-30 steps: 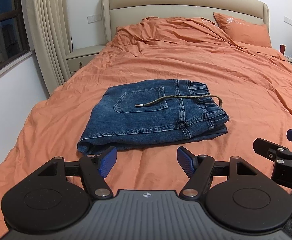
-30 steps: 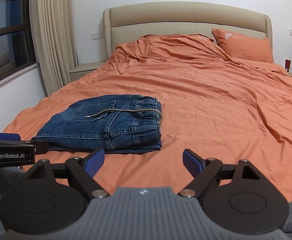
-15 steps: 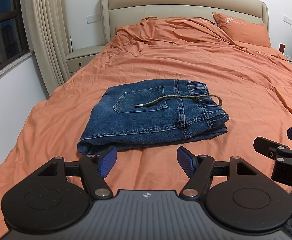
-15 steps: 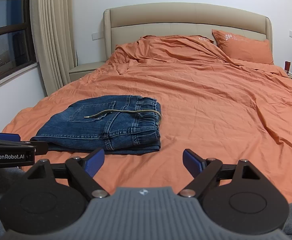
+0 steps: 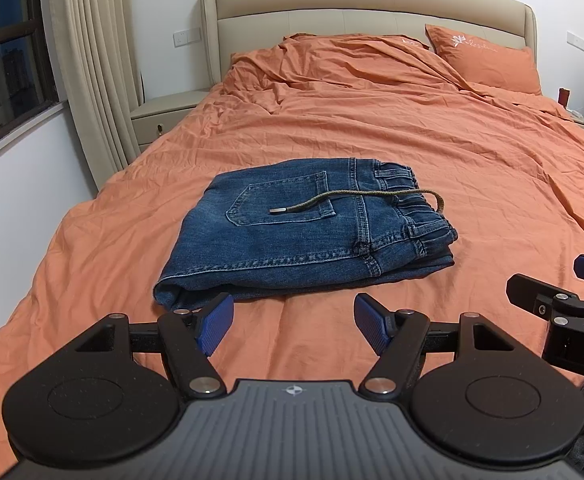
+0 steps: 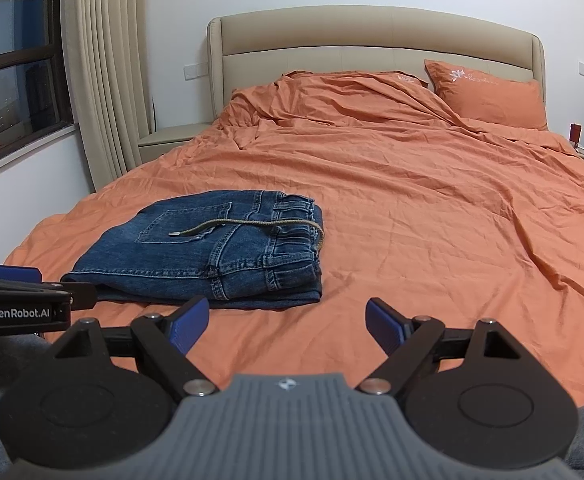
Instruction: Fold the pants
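On the orange bed, left wrist view, folded pants lie flat, drawstring draped across the pocket; left gripper hangs just short of them, jaws wide, empty. Right wrist view: pants sit left of centre; right gripper spread wide, holding nothing.
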`<state>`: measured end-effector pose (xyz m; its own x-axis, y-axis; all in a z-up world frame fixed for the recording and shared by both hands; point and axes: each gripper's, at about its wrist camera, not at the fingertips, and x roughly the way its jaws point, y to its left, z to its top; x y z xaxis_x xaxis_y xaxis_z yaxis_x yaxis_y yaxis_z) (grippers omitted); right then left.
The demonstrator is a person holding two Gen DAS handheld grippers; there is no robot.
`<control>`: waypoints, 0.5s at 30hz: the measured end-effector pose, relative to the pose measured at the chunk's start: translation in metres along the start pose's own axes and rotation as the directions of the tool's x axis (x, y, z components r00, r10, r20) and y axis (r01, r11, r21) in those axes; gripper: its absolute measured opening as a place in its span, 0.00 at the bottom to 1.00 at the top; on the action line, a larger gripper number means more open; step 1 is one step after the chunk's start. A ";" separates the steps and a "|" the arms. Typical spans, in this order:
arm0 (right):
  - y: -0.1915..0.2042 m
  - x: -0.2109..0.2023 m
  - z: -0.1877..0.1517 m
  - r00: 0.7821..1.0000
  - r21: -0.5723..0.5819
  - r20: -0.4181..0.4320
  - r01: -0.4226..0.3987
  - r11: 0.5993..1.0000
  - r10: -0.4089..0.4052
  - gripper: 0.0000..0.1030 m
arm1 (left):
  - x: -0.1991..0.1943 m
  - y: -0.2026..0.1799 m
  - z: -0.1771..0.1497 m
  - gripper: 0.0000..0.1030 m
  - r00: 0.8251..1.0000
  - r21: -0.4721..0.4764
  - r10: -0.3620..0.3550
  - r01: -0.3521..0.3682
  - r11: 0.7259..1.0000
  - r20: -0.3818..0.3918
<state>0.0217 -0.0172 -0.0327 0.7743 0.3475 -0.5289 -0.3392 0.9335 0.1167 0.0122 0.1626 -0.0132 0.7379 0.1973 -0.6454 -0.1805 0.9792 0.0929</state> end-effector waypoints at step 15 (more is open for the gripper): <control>0.000 -0.002 0.001 1.000 -0.005 0.003 0.001 1.000 -0.001 0.79 | 0.000 0.000 0.000 0.78 1.000 0.001 0.000 0.000 1.000 0.001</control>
<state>0.0205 -0.0182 -0.0313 0.7762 0.3471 -0.5263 -0.3415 0.9332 0.1118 0.0120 0.1622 -0.0128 0.7388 0.1978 -0.6443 -0.1800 0.9791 0.0941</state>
